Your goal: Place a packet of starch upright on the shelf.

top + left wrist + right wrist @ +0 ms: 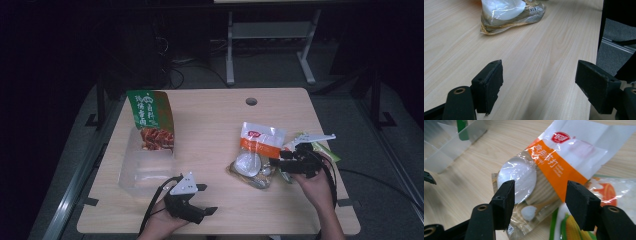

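The light wood-grain table (210,125) is carrying every item on view. Toward its left side, a clear rectangular plastic container (142,170) is sitting with a tall green snack pouch printed with red food (150,120) standing upright in its far end. Right of centre, a white-and-orange plastic pouch of white powder (257,150) is lying flat, its clear lower end overlapping a tan-printed transparent packet (534,212); just beside these, at the right, a green-edged packet picturing corn and tomato (584,220) is lying partly beneath the pouch. The right gripper (280,164) is hovering over the near edge of the white-and-orange pouch, its jaws standing spread wide with the pouch's clear window showing between them, neither pad pressing on it. The left gripper (205,200) is resting low near the front edge of the table, well apart from the packets, its jaws also standing spread with bare table between them.
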Available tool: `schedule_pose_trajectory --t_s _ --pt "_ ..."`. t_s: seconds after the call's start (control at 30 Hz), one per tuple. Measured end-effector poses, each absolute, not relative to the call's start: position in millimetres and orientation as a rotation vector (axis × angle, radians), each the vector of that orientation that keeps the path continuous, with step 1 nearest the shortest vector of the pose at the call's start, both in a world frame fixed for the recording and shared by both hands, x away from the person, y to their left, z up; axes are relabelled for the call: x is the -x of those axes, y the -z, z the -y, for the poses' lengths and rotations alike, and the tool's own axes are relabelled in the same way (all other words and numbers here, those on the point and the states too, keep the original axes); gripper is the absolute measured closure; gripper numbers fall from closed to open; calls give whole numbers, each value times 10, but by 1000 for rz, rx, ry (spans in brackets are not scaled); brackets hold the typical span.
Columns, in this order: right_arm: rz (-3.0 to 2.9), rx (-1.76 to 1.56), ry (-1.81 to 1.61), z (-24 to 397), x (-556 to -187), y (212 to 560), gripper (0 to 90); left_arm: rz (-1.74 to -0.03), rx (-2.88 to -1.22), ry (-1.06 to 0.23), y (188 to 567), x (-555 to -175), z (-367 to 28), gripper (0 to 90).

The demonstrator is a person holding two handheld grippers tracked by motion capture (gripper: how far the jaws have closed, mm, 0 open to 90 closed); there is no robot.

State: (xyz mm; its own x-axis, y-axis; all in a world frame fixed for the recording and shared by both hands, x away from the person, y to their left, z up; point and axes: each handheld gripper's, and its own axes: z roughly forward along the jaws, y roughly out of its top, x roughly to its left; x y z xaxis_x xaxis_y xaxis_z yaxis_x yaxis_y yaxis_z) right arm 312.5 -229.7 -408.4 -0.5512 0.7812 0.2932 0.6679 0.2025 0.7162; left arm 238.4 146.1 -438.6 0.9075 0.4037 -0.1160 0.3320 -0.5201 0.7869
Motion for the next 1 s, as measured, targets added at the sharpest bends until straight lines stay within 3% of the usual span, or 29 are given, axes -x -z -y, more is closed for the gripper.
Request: schedule_pose_trajectory --t_s 0.67,0.9,1.0 --pt "-2239 -1541 -1254 2586 -3544 4147 420 -559 -2132 -85 4389 -2428 -1457 220" --pt "-2219 -1534 -1290 2461 -3668 4255 571 -550 -2144 -87 4400 -2431 -1445 220" --pt "-2240 -1544 -1290 2431 -3712 4286 710 -555 -2143 -92 4397 -2439 -1458 220"
